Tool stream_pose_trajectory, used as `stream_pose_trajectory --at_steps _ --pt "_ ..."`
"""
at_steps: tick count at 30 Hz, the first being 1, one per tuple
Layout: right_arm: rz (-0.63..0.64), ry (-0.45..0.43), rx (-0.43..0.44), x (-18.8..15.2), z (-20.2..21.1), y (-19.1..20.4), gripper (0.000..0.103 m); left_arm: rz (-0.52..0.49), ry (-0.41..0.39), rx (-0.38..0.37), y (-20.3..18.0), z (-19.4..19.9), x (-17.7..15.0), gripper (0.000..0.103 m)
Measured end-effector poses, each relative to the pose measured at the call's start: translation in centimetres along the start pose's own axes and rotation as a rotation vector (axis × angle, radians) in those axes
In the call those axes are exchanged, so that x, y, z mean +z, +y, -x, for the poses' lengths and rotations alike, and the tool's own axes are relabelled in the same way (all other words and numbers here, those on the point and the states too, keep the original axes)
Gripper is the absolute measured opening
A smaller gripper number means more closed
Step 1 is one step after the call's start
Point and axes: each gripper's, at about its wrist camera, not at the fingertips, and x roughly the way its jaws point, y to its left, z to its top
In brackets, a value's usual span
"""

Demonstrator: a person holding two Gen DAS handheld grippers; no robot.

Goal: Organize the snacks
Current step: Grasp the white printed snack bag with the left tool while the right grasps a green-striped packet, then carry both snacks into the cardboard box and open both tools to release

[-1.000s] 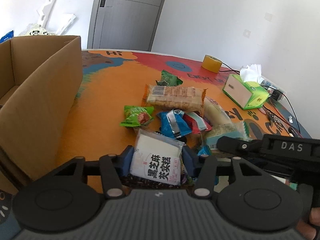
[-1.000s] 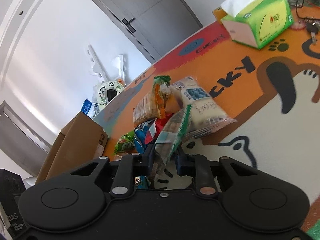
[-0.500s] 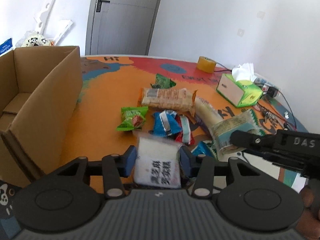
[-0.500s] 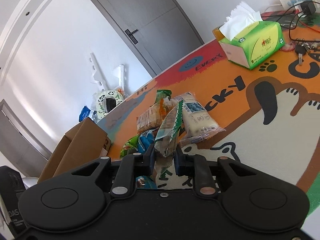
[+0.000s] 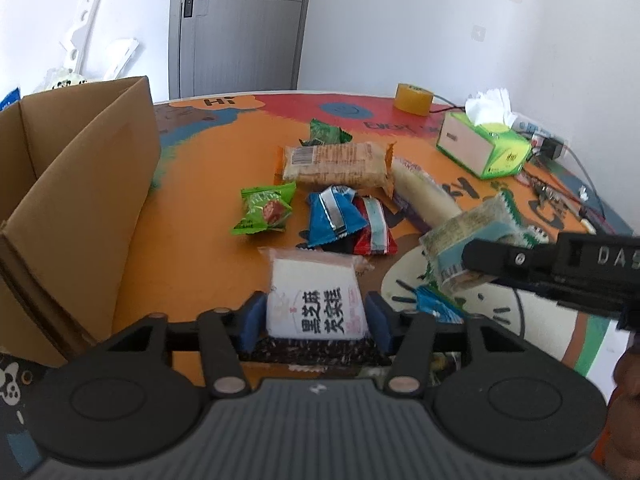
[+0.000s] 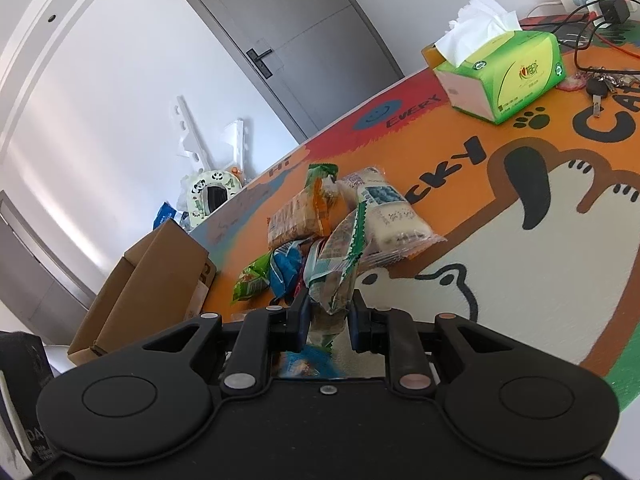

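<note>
The white packet (image 5: 316, 300) with black characters sits clamped between the blue pads of the left gripper (image 5: 316, 320), its long axis running away from the gripper toward the snack pile (image 5: 340, 200); its near end is hidden behind the gripper body. The green-edged cracker packet (image 6: 340, 264) is pinched in the nearly closed right gripper (image 6: 330, 318), standing on edge, tilted up and away; its lower end is cut off. A blue wrapper (image 6: 308, 364) beneath it is blurred. The cardboard box (image 5: 76, 200) stands open at left, the tissue box (image 5: 484, 148) far right on the orange mat (image 5: 200, 240).
</note>
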Motion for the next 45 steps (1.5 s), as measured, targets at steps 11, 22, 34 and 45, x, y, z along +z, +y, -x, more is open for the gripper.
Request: stream_pose_trajectory --at_steps 11,22,34,45 --pt "0.039 -0.044 0.004 0.7 1.1 1.6 0.021 0.012 -0.068 -0.028 0.2 2.2 1.0 0.045" --pt "0.092 -0.097 0.045 1.3 2.6 4.6 0.02 0.022 -0.195 -0.027 1.1 6.6 3.2 0.044" --pt "0.164 -0.118 0.105 1.9 2.6 8.7 0.02 0.057 -0.277 0.024 3.8 9.9 4.4 0.044" --pt "0.224 -0.114 0.154 2.2 1.1 12.2 0.02 0.11 -0.313 0.081 7.6 11.5 4.9 0.045"
